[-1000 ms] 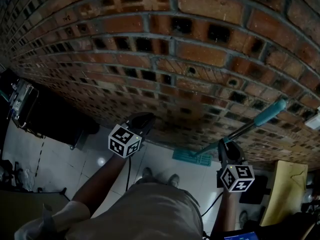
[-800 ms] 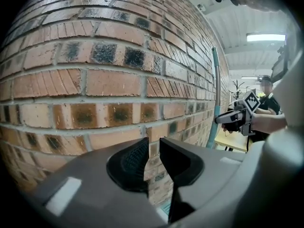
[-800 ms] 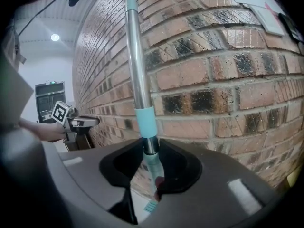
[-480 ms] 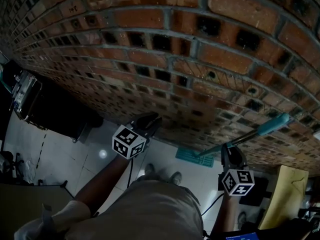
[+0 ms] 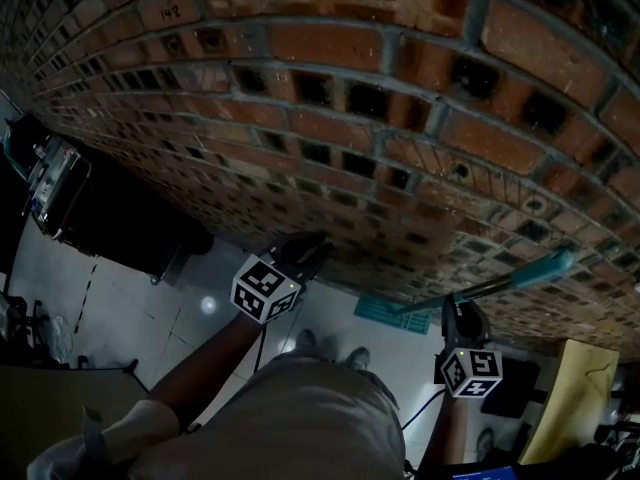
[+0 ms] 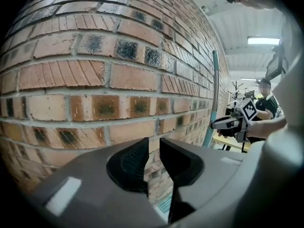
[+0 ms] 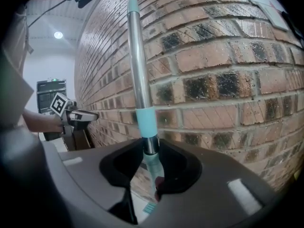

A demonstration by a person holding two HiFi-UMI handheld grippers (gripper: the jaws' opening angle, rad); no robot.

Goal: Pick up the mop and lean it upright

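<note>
Brick wall (image 5: 300, 118) fills the far side of the scene. Over the last second I bring both tools a little lower and nearer to it. In the head view the mop (image 5: 500, 283) now slants less steeply, and its teal tip sits lower against the brick courses. I judge that the leaning step is close to its end and release is still to come.

The right tool (image 7: 151, 158) is closed on the handle (image 7: 137, 70) just below the teal sleeve, about half open around it. The handle rises straight out of the jaws and close in front of the wall; I cannot tell whether it touches. The mop head (image 5: 385, 311) rests on the floor (image 5: 180, 298) at the wall's foot, left of that tool. The left tool (image 6: 153, 160) holds nothing, with its jaws a narrow gap apart, well to the left of the mop.
</note>
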